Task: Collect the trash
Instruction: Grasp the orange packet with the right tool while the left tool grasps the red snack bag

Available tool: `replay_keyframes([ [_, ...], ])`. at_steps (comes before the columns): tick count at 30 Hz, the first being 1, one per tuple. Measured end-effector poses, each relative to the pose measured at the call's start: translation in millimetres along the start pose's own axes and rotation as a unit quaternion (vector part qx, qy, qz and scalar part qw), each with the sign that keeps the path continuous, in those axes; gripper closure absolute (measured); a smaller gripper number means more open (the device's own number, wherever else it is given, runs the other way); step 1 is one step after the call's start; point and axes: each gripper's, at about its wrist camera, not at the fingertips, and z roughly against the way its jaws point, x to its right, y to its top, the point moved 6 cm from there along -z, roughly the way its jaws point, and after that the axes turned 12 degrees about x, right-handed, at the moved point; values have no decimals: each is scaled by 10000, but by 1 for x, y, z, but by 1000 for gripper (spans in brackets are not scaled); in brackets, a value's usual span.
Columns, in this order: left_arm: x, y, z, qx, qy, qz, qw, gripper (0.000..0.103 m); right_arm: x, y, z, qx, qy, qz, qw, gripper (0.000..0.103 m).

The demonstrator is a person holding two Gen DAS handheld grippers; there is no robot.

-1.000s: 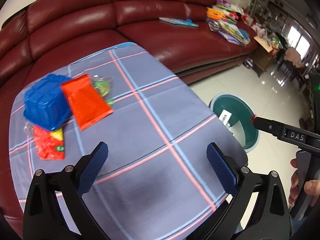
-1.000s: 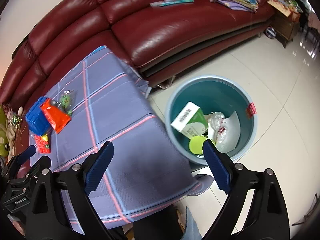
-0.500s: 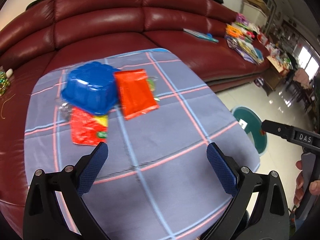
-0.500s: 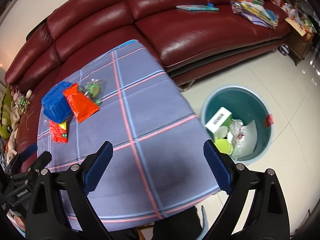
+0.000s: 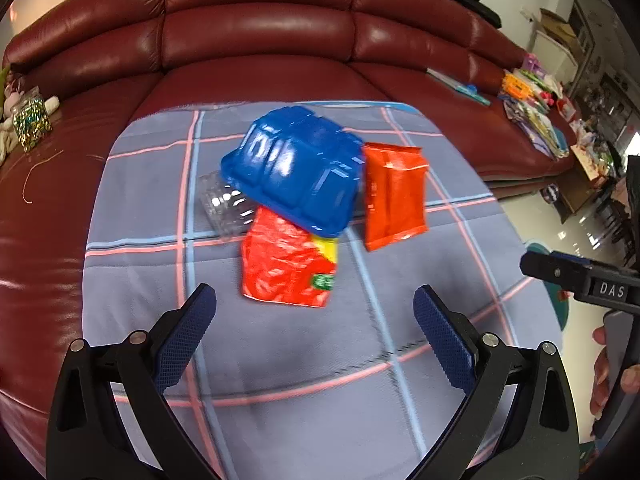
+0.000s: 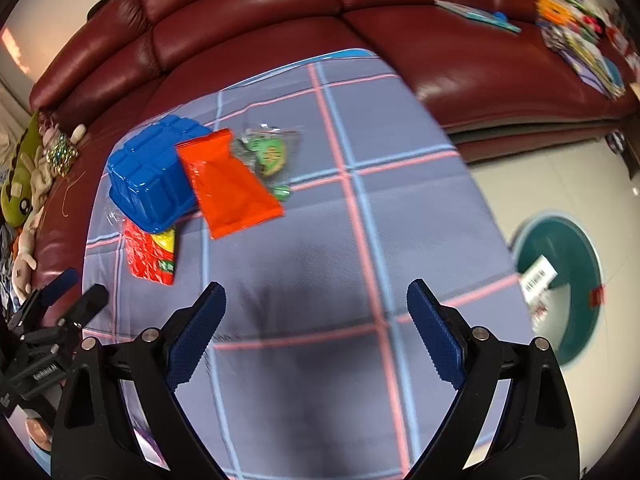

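Your left hand-held gripper and right hand-held gripper both gape wide and empty, with the red snack wrapper just ahead of the left.

The counter wears a grey-blue cloth checked with pink and light-blue lines. On it lie a glossy blue tray, a plain orange packet and a red wrapper with yellow and green patches. The sofa is dark red leather; the bin is teal.
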Motion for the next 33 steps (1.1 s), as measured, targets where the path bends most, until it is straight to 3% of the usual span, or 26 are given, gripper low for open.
replay_keyframes([
  [14,-40,-5,-38,-220,-44,331,9992,4,-75,31,-78,-64,271,851,9960,15],
  [25,-52,-12,-47,-280,-162,348,9989,4,-87,41,-112,143,177,1293,9913,16],
  [26,-51,-12,-48,-273,-170,338,9989,4,-87,41,-113,169,193,1296,9912,21],
  [27,-50,-12,-49,-279,-170,324,9989,4,-86,40,-113,209,211,1318,9908,37],
  [28,-50,-12,-49,-287,-175,321,9989,4,-86,39,-113,223,228,1357,9902,62],
  [29,-47,-12,-51,-301,-186,319,9989,4,-85,37,-114,160,244,1356,9903,70],
  [33,-38,-9,-59,-326,-214,334,9987,4,-77,30,-111,98,337,1270,9913,79],
])
